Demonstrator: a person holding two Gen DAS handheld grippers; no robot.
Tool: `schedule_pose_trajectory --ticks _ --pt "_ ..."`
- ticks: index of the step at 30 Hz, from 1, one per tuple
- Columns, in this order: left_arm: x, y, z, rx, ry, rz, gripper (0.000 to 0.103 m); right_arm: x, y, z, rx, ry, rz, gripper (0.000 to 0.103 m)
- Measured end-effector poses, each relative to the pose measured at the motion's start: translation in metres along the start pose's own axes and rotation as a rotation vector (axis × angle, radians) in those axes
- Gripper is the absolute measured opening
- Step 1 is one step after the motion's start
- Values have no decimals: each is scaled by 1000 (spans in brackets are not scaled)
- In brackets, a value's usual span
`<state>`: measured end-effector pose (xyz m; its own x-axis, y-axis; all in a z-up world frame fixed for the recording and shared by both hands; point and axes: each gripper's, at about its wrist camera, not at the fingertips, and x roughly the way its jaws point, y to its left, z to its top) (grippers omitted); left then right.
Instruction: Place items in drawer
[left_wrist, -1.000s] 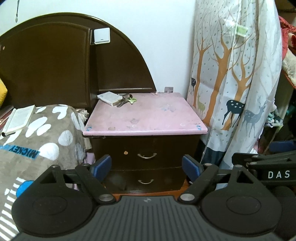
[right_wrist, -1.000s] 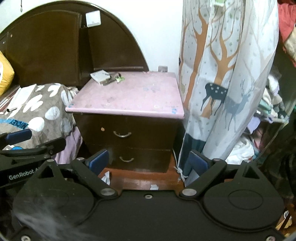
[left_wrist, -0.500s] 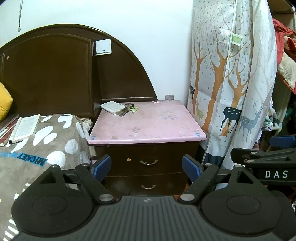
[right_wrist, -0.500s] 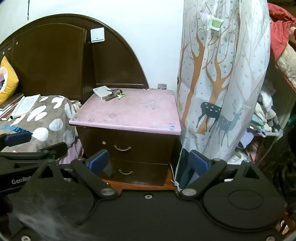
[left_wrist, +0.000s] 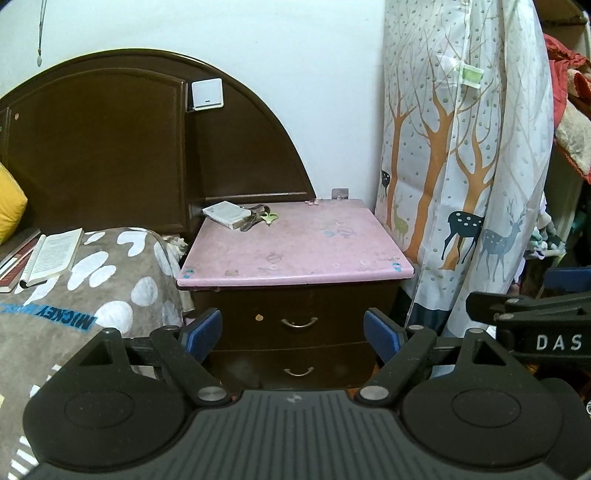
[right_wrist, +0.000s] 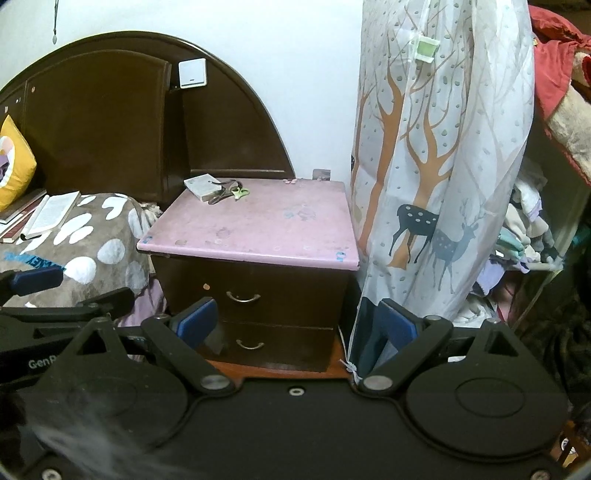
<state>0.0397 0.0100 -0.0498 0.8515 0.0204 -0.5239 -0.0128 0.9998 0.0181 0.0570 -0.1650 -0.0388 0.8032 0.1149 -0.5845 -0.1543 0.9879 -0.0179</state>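
Note:
A dark wooden nightstand with a pink top (left_wrist: 295, 245) (right_wrist: 255, 225) stands ahead. Its upper drawer (left_wrist: 299, 323) (right_wrist: 243, 297) and lower drawer (left_wrist: 299, 371) (right_wrist: 250, 345) are both closed. At the back left of the top lie a white box (left_wrist: 225, 213) (right_wrist: 202, 185) and green-handled scissors (left_wrist: 260, 218) (right_wrist: 231, 194). My left gripper (left_wrist: 293, 334) is open and empty, well short of the drawers. My right gripper (right_wrist: 295, 325) is open and empty, also well back.
A bed with a grey spotted blanket (left_wrist: 92, 280) and an open book (left_wrist: 51, 254) lies left of the nightstand. A tree-and-deer print curtain (left_wrist: 461, 166) (right_wrist: 436, 158) hangs close on the right. Piled clothes (right_wrist: 528, 229) fill the far right.
Both views have tilted upward and drawn slightly back, so the nightstand sits lower and looks smaller. Both grippers stay open. Nothing on the nightstand has moved.

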Motion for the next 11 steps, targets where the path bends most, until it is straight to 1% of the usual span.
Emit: schedule_pose_trajectory --ticks 5,11 --pt "0 3 -1 -6 -9 8 84 2 2 -2 -5 9 9 94" --pt "-4 4 -2 -4 -41 4 84 5 3 -2 -6 15 14 94"
